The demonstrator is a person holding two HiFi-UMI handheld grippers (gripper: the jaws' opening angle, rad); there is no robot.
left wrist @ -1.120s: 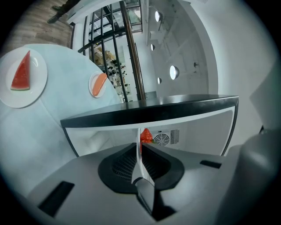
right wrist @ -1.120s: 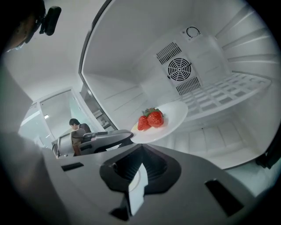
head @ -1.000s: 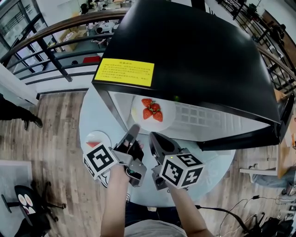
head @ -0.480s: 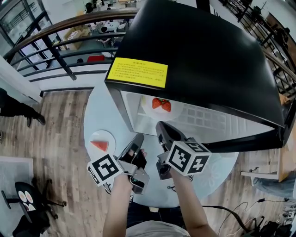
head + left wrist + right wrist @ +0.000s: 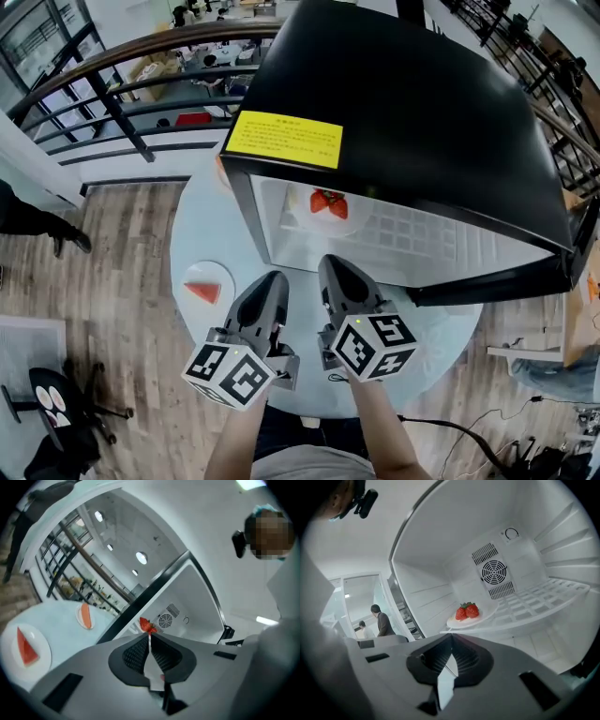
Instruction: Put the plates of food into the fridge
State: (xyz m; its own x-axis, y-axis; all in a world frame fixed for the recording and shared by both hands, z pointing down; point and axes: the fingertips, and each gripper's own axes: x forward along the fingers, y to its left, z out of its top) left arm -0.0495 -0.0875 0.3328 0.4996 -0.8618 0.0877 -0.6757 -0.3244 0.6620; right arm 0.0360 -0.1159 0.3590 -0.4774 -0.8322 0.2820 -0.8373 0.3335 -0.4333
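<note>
The open black fridge (image 5: 403, 103) stands on the round pale table (image 5: 202, 234). Inside, a white plate of strawberries (image 5: 325, 206) rests on the wire shelf (image 5: 534, 597); the right gripper view shows that plate of strawberries (image 5: 468, 613) straight ahead. On the table to the left lies a white plate with a watermelon slice (image 5: 207, 286), and the left gripper view has this watermelon plate (image 5: 26, 644) at its lower left. My left gripper (image 5: 275, 278) and right gripper (image 5: 330, 262) hover side by side before the fridge opening, both shut and empty.
A second small plate with an orange slice (image 5: 84, 616) sits farther back on the table, beside the fridge's left wall. A railing (image 5: 122, 103) runs behind the table. A chair base (image 5: 52, 412) stands on the wooden floor at lower left.
My left gripper has rolled so its marker cube now faces up, and it has shifted slightly up and right. The right gripper has stayed nearly in place.
</note>
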